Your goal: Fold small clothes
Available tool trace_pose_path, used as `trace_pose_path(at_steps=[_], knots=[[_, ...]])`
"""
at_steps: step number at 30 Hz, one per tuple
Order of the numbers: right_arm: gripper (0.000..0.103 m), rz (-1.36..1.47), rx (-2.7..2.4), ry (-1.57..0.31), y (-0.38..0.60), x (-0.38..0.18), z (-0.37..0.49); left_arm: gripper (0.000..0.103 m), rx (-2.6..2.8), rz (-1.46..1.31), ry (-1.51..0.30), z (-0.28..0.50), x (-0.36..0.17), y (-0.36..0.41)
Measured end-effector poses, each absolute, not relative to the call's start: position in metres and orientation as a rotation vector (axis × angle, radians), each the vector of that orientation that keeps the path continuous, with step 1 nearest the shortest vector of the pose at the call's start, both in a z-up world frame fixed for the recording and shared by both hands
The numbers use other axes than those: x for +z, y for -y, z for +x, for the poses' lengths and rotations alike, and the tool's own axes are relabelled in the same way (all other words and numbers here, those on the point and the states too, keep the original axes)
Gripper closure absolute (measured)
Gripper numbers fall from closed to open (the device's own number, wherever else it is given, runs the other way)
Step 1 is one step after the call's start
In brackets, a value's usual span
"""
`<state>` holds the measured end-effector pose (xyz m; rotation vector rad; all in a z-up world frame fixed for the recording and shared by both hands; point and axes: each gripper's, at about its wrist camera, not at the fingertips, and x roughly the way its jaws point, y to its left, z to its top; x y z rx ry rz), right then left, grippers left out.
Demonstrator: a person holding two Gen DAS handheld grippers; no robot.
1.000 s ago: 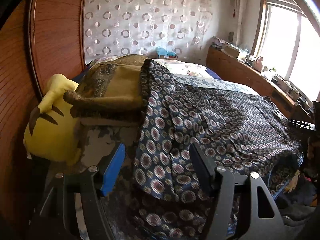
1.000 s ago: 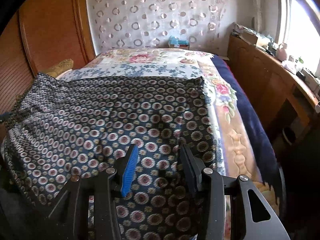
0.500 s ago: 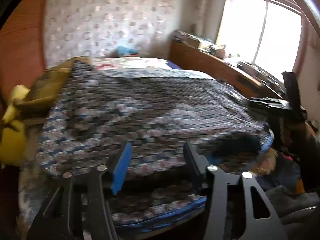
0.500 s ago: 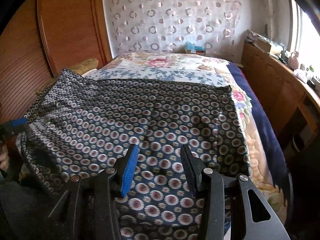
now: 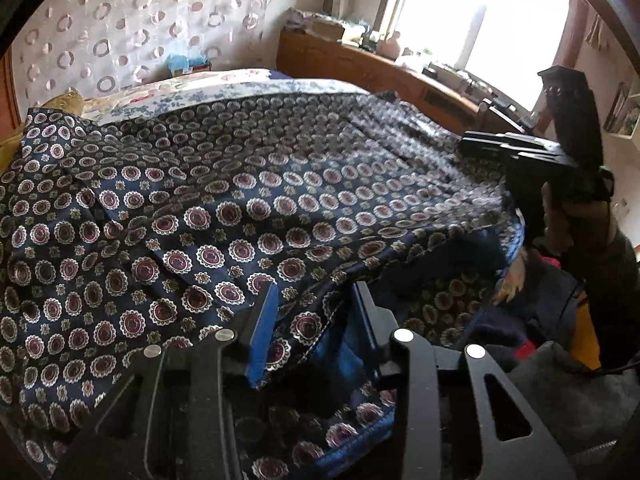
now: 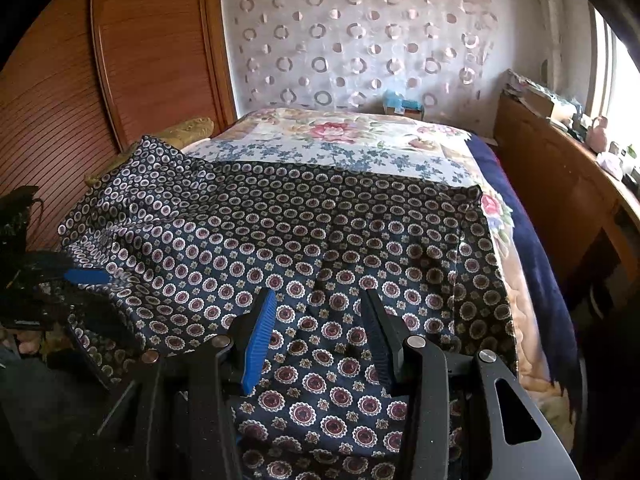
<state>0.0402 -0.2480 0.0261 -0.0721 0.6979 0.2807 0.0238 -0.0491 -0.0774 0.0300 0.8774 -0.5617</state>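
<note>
Closing in on the near hem, the left tongs were seen with their jaws lately drawn narrower, a fold of the patterned garment lying between them; a clear gap was still left at either pad, so the cloth was judged not yet pinched. The hem was likely chosen because an edge gives something to lift and carry over.

The right tongs were held released, jaws apart, low over the same garment further along that near side, a raised crease running up between the fingers. No grip could be made out there. They were probably kept at the matching spot so that both ends of the edge could be raised together.

The garment was spread wide and nearly flat across the foot of the bed, its near edge draped over the side and its far left corner rucked up by the wooden wardrobe. Laid out so, it was judged ready for a first fold, none being made yet.
</note>
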Motion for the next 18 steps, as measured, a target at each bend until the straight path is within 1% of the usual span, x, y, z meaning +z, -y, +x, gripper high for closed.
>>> trace_pose_path(at_steps=[4, 5, 6, 9, 13, 14, 16, 18], knots=[[0.058, -0.070, 0.271, -0.713, 0.249, 0.022, 0.042, 0.064, -0.558, 0.049, -0.884, 0.022, -0.081, 0.053], [0.057, -0.069, 0.271, -0.717, 0.248, 0.020, 0.043, 0.069, -0.571, 0.048, -0.889, 0.020, -0.082, 0.052], [0.057, -0.069, 0.270, -0.720, 0.248, 0.019, 0.044, 0.078, -0.582, 0.053, -0.897, 0.017, -0.082, 0.052], [0.058, -0.069, 0.271, -0.726, 0.249, 0.019, 0.044, 0.084, -0.597, 0.062, -0.919, 0.008, -0.081, 0.045], [0.057, -0.068, 0.266, -0.721, 0.255, 0.022, 0.043, 0.085, -0.588, 0.050, -0.907, -0.003, -0.074, 0.030], [0.057, -0.066, 0.263, -0.719, 0.257, 0.023, 0.041, 0.084, -0.580, 0.043, -0.893, -0.004, -0.071, 0.027], [0.057, -0.061, 0.259, -0.716, 0.258, 0.023, 0.040, 0.079, -0.559, 0.017, -0.862, -0.007, -0.063, 0.016], [0.057, -0.059, 0.255, -0.717, 0.258, 0.023, 0.040, 0.063, -0.507, 0.015, -0.824, -0.008, -0.054, 0.005]])
